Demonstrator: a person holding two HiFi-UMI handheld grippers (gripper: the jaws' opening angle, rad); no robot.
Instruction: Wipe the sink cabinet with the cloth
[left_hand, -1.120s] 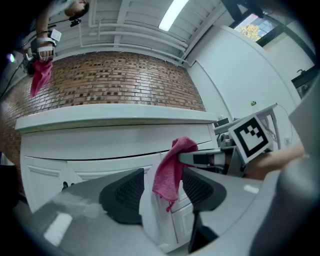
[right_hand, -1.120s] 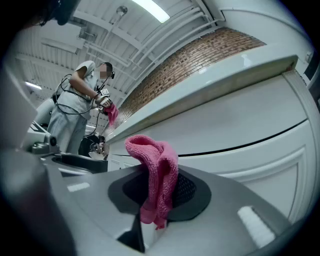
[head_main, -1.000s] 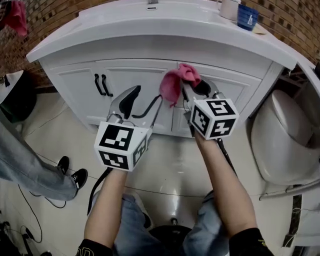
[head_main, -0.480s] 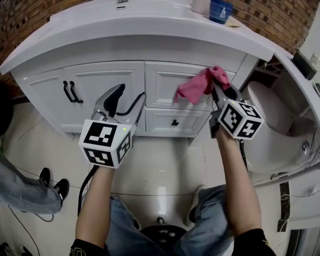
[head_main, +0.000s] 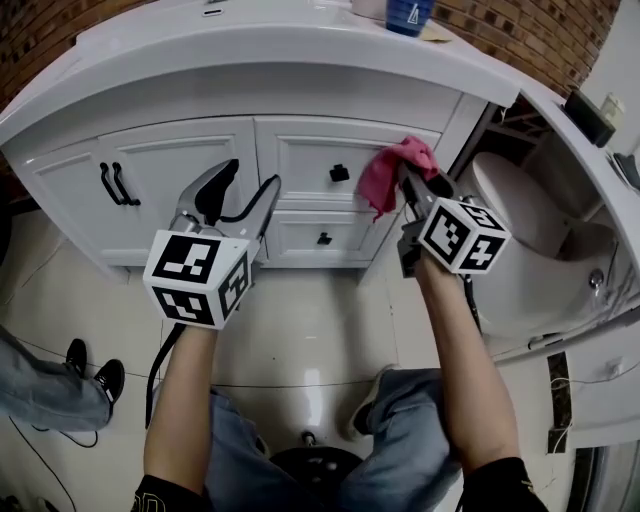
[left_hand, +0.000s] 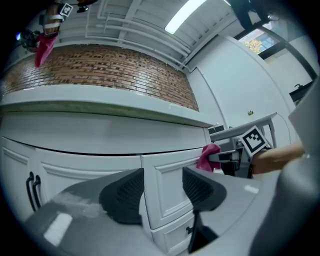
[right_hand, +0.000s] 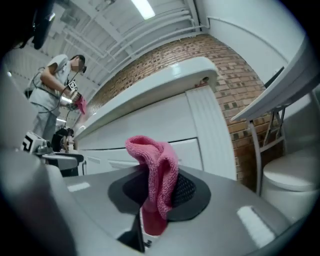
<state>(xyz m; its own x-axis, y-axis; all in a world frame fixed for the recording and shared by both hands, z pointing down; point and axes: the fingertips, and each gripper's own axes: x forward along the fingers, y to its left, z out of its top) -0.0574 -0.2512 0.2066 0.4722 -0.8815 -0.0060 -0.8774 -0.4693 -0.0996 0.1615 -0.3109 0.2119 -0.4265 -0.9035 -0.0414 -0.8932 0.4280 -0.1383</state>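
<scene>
The right claw (right_hand: 159, 197) is clamped on the pink cloth (right_hand: 156, 160), which sticks up out of the jaws in a loose fold. In the head view that fold lies at the right end of the top drawer (head_main: 300, 160) of the sink cabinet (head_main: 170, 165), just beside the drawer knob (head_main: 340, 173). I cannot tell whether it presses the panel. The left claw (left_hand: 161, 189), off to the left and short of the cabinet front, has its jaws apart with nothing between them. I judge the wiping of the drawer fronts to be in hand. The next stroke calls for pushing the fold flat against the panel and dragging it across, steering round the knob and keeping the hard tips off the paint.
</scene>
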